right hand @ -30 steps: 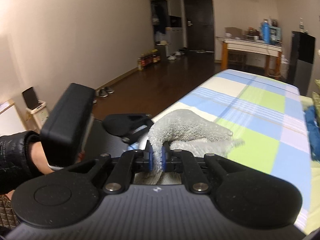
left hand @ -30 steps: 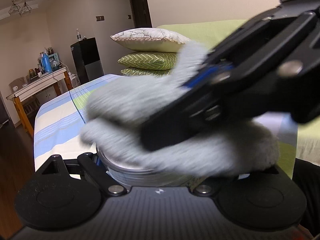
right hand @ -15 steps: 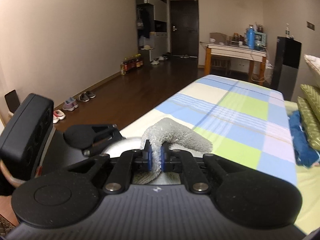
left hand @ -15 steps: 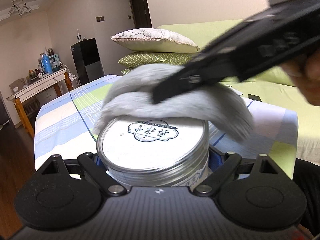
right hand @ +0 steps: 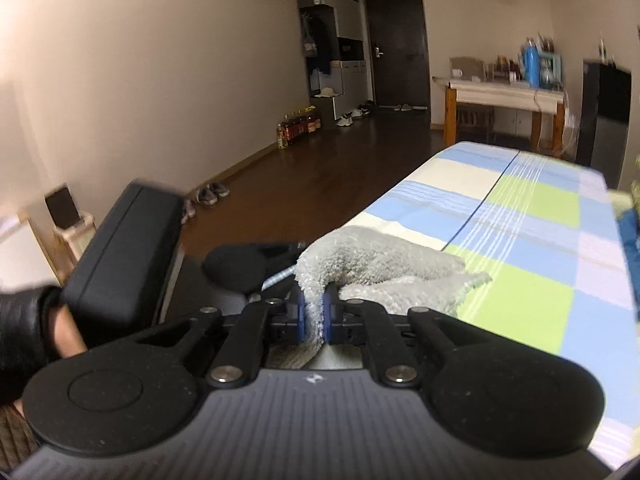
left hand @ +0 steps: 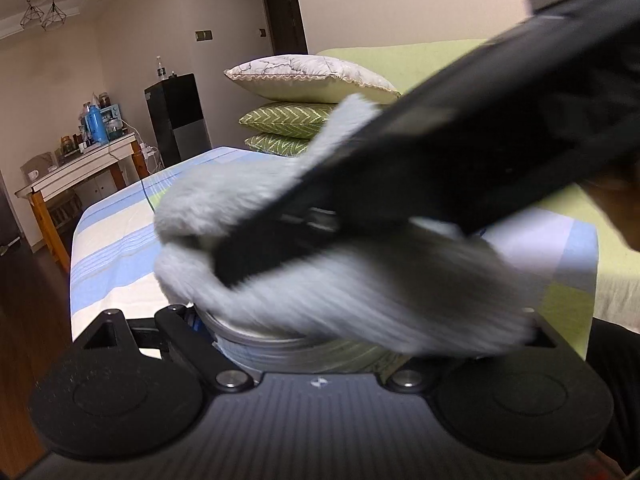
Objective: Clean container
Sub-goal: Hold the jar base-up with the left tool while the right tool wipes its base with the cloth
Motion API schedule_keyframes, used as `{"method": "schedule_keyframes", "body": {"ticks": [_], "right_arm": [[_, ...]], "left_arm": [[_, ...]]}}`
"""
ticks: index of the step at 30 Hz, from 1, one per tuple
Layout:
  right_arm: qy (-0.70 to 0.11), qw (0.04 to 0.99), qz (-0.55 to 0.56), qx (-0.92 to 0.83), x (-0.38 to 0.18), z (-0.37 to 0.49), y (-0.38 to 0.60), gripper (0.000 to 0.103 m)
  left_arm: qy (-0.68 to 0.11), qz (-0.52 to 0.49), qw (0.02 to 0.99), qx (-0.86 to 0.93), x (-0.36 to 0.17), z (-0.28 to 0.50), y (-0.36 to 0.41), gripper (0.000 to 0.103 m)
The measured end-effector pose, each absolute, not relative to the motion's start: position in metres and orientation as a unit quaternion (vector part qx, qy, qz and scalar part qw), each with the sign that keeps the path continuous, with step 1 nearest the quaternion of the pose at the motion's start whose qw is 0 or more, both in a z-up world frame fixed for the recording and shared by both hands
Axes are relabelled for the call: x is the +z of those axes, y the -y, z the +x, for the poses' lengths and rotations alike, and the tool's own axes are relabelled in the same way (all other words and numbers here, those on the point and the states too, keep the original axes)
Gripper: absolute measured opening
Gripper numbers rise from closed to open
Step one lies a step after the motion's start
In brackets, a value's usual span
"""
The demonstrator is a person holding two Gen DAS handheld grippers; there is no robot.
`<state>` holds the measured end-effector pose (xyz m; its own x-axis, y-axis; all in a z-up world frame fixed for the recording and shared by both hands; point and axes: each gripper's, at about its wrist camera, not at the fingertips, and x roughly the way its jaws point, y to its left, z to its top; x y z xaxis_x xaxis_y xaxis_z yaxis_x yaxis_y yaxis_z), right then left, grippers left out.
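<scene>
The left gripper (left hand: 320,340) holds the round silver metal tin (left hand: 256,344) clamped between its jaws, low in the left wrist view, above the edge of the blue, green and white checked bedcover (left hand: 116,256). Half a second ago the tin's printed lid lay bare with the fluffy grey cloth (left hand: 320,280) at its far rim; now the cloth covers nearly the whole top, so a wiping stroke appears to be sweeping back across the lid. The right gripper (right hand: 314,316), further right, is shut tight on a fold of that cloth. The lid and its label are hidden under the cloth, motion blur smears both cloth and right gripper, and whether the lid is clean cannot be told.
</scene>
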<state>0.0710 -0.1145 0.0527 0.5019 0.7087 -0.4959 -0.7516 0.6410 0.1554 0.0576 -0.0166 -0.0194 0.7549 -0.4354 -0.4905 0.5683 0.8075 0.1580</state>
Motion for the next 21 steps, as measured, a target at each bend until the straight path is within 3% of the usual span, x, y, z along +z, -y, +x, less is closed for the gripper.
{"method": "schedule_keyframes", "body": {"ticks": [6,21], "right_arm": [[-0.263,0.884,-0.042,0.384,0.051,0.094,0.123,0.005],[-0.258,0.874,-0.063,0.407,0.054,0.053,0.127,0.008]], "left_arm": [[-0.22,0.15,0.925,-0.272,-0.02,0.057,0.018,0.09],[-0.22,0.149,0.925,-0.271,-0.021,0.055,0.015,0.09]]}}
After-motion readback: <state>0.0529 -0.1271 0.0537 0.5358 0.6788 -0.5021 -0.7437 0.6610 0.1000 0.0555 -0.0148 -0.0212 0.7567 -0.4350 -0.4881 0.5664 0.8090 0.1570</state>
